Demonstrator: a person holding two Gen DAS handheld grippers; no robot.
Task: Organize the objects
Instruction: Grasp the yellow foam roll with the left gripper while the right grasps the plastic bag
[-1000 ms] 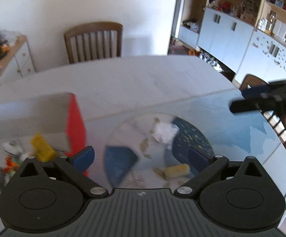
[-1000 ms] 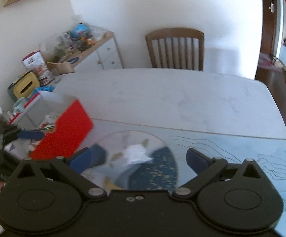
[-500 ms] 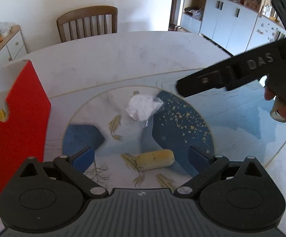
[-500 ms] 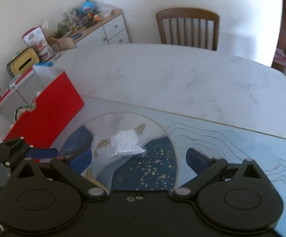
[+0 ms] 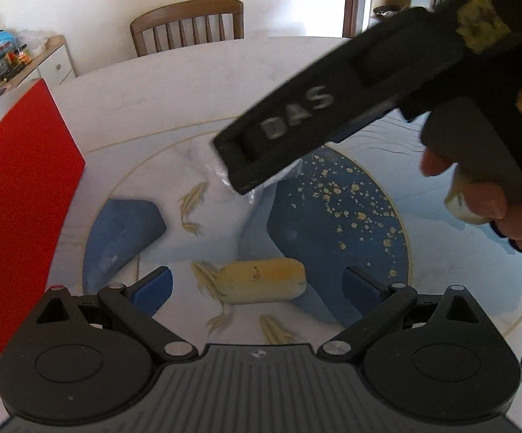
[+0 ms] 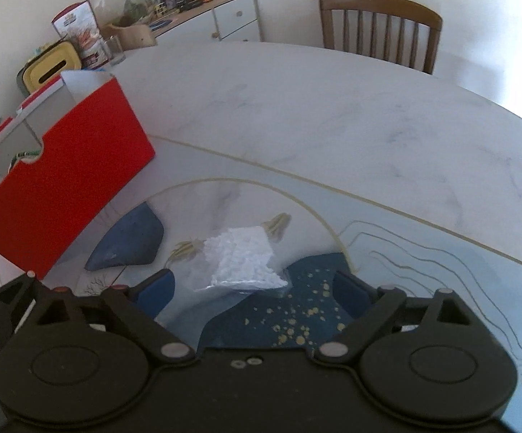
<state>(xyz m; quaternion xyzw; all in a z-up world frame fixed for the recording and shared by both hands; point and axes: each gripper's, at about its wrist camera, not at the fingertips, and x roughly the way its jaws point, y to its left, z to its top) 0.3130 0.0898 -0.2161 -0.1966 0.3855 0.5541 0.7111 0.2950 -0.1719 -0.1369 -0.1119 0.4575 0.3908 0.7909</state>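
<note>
Both claws released, nothing held: left gripper (image 5: 257, 283) straddling the yellow cylinder (image 5: 261, 280), right gripper (image 6: 252, 283) poised over the white crinkled bag (image 6: 241, 258) just beyond the cylinder. Best to close squarely across each. Red box (image 6: 62, 195) left of the cylinder, near; bare table (image 6: 333, 115) beyond.

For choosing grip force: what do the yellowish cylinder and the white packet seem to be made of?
The yellowish cylinder looks like matte foam or sponge, with a dull, stained surface and rounded ends. The white packet looks like clear, glossy plastic film around white granules: crinkled edges, grainy filling.
</note>
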